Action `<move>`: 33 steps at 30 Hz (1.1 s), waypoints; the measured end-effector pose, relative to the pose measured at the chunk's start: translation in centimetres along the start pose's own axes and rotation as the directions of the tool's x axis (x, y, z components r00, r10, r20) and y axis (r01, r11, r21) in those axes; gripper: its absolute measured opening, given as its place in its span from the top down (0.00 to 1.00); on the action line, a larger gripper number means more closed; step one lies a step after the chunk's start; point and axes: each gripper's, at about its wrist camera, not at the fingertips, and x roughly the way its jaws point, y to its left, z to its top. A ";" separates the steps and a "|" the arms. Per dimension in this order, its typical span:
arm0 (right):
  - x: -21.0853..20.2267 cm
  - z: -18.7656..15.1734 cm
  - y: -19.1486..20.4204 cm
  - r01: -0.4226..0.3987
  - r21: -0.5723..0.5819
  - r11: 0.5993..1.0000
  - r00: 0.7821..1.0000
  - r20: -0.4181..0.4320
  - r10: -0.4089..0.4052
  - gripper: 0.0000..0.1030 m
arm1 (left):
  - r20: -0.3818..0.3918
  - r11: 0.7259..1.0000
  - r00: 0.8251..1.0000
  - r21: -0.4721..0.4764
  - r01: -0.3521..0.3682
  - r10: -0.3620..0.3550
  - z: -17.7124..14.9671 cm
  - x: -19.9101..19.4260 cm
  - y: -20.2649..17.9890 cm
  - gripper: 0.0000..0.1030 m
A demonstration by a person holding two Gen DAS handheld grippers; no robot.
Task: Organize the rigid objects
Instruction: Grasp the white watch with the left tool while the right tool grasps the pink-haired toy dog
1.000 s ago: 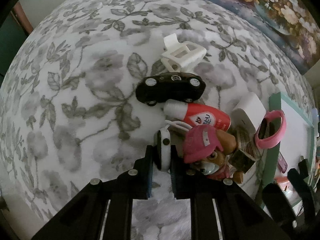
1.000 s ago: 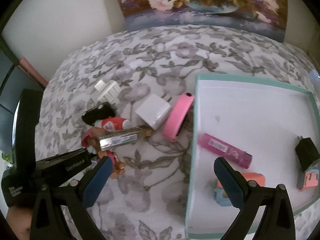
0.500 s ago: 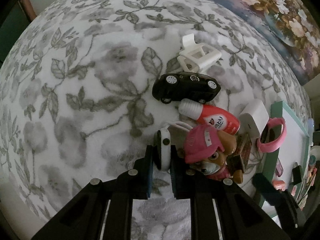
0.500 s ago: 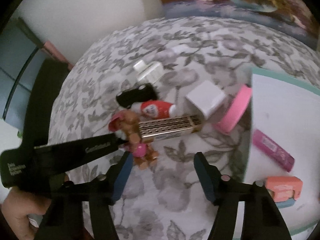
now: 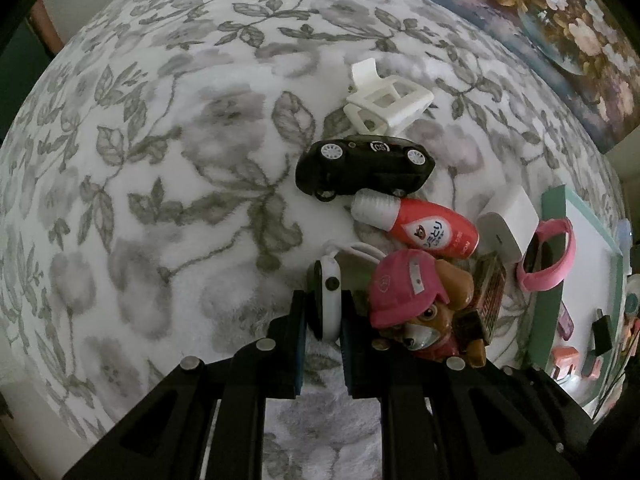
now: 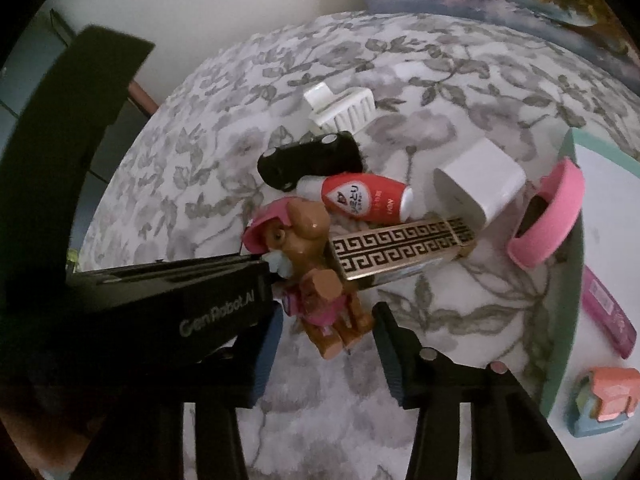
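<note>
My left gripper points down at the floral cloth and is shut on a small white gadget with a white cord. Right beside it stands a brown dog toy in a pink cap. In the right wrist view that dog toy has its legs between the blue pads of my right gripper. The jaws are closing, and a thin gap still shows on each side of the toy. The left gripper's black body touches the toy's face from the left.
Behind the toy lie a gold-and-black patterned box, a red bottle, a black toy car, a white hair clip, a white charger block and a pink band. A teal-rimmed tray at right holds a pink tube.
My right gripper has swung left and down from the tray to the dog toy, and its jaws have narrowed around the toy's legs. The left gripper has kept still on the white gadget.
</note>
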 end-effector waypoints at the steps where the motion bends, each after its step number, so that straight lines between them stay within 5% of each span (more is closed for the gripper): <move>1: 0.1 0.1 0.0 0.001 0.000 1.000 1.000 -0.002 -0.001 0.53 | 0.000 1.000 1.000 0.004 -0.001 0.001 0.0 0.0 0.0 0.85; 33: -0.5 0.0 0.4 -0.004 -0.043 0.999 1.000 0.015 0.005 0.54 | -0.006 1.000 1.000 -0.020 0.017 -0.017 0.1 -0.1 1.1 0.84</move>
